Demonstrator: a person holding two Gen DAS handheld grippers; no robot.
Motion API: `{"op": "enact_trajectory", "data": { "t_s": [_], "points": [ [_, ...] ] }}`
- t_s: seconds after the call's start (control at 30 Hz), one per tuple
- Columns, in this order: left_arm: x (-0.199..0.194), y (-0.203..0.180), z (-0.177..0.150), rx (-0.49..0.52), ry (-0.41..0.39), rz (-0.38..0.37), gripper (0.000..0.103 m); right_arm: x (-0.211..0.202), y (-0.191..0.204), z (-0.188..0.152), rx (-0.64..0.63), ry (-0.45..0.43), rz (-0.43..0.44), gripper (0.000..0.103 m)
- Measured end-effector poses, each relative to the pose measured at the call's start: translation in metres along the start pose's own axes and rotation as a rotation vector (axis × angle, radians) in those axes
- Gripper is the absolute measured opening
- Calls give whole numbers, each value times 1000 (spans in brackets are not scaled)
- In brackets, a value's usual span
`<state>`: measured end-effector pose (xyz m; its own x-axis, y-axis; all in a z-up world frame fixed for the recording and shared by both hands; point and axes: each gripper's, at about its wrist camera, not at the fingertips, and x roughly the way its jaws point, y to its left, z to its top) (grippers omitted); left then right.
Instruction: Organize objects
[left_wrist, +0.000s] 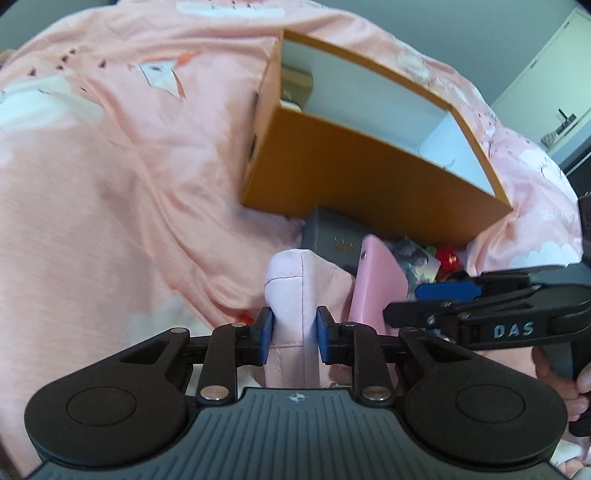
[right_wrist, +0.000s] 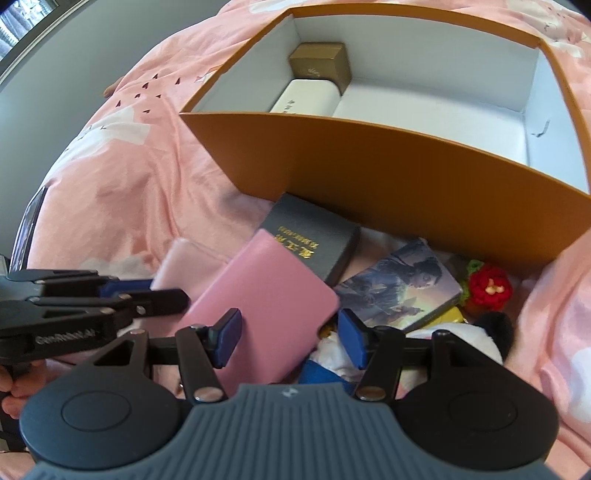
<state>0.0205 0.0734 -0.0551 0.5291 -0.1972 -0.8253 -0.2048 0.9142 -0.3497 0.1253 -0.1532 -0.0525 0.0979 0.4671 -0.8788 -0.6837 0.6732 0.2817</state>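
Left wrist view: your left hand-held gripper (left_wrist: 294, 334) is closed as far as it goes on a pale pink fabric pouch (left_wrist: 291, 295), its blue pads pressing the pouch's two sides at bottom centre of the frame. The pouch stands upright between the pads, its seam running straight away from you. The orange box (left_wrist: 369, 177) lies ahead and to the upper right, open side up, white inside. Your coming move turns on that: I judge the pouch must go up and over the near orange wall. The right hand-held gripper (left_wrist: 424, 302) reaches in from the right edge, just beside a pink case (left_wrist: 373, 284).

Right wrist view: your right hand-held gripper (right_wrist: 288, 338) stands about half open with the pink case (right_wrist: 266, 306) lying between its jaws; the pads do not appear to press it, so nothing is held. The case's long axis runs from lower right to upper left. The left hand-held gripper (right_wrist: 125, 291) enters at left centre. The pouch (right_wrist: 177, 262) shows behind it. The orange box (right_wrist: 406, 177) fills the upper frame, already holding a gold box (right_wrist: 321, 66) and a white case (right_wrist: 303, 98) at its left end. The right-hand part of its floor looks free.
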Motion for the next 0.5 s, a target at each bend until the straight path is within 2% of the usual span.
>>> {"op": "enact_trajectory", "data": {
  "t_s": [0.27,0.33,0.4,0.5],
  "points": [
    [-17,9,6,4,-85,85,27,13,2,9,30,34,35,72],
    [-23,6,8,29,-138,140,26,18,3,10,36,44,27,77],
    [-31,4,11,68,-185,203,26,25,4,9,46,64,3,77],
    [-28,15,17,16,-142,139,27,37,7,6,35,89,-6,81]
  ]
}}
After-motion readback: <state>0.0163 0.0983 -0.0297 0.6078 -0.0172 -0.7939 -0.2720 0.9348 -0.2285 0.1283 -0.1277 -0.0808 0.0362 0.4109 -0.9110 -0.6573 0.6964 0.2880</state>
